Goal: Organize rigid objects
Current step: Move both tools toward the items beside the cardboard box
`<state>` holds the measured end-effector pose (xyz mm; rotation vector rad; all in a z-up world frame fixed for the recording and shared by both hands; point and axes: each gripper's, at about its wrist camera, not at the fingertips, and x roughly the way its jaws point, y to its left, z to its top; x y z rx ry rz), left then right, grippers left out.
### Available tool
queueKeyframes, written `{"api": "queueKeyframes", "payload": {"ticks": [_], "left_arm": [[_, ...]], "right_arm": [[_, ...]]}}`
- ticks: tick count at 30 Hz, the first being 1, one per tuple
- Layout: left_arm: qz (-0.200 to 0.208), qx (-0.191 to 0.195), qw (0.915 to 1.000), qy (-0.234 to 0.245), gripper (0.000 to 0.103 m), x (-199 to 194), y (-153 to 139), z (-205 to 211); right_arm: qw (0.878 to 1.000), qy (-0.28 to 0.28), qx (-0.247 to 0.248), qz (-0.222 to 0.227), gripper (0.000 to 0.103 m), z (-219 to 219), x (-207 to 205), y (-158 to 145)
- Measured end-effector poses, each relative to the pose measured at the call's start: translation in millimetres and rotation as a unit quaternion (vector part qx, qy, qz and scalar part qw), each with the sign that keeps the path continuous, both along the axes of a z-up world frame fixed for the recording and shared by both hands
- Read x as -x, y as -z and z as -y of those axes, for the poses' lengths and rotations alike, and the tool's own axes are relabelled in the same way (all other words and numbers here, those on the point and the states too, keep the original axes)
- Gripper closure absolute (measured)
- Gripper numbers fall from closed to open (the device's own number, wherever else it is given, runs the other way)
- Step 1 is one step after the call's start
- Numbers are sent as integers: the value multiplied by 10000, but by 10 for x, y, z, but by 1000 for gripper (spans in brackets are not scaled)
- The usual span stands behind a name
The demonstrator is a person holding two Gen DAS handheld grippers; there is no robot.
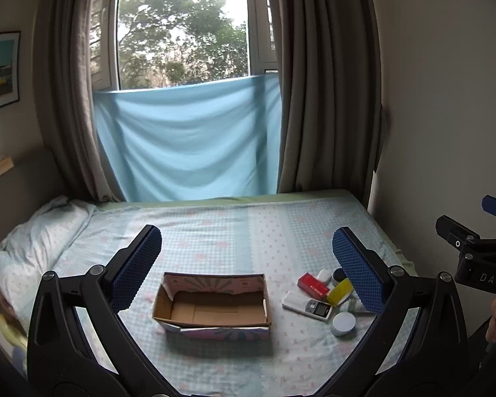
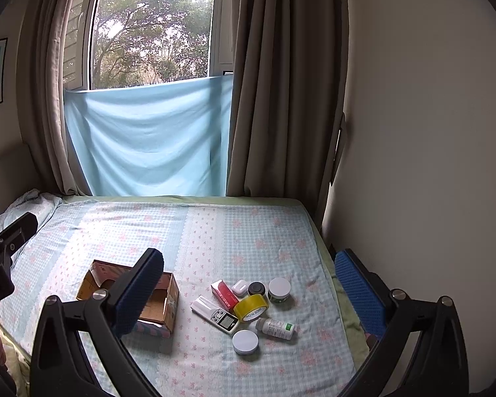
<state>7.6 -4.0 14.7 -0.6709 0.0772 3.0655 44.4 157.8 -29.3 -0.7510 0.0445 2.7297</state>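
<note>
An empty cardboard box (image 1: 211, 304) (image 2: 163, 301) lies open on the bed. To its right lies a cluster of small items: a red box (image 2: 224, 292), a white remote (image 2: 215, 314), a yellow tape roll (image 2: 251, 307), a white earbud case (image 2: 240, 287), a black puck (image 2: 256, 287), a white-lidded jar (image 2: 278, 289), a pill bottle (image 2: 276, 328) and a round white tin (image 2: 245, 341). My left gripper (image 1: 248, 268) hovers open above the box, with nothing between its fingers. My right gripper (image 2: 248, 287) hovers open over the cluster, holding nothing.
The bed (image 2: 215, 231) has a checked floral sheet, with a pillow (image 1: 33, 244) at the left. A wall (image 2: 430, 165) runs close along the right side. Curtains and a blue cloth (image 1: 188, 139) hang at the window behind the bed.
</note>
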Motion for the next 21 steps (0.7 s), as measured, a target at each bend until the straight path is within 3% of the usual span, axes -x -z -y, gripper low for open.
{"api": "queueKeyframes", "payload": {"ticks": [21], "left_arm": [[40, -188, 9998, 96, 0, -35, 20, 61]], "right_arm": [[10000, 66, -17, -31, 0, 41, -7, -26]]}}
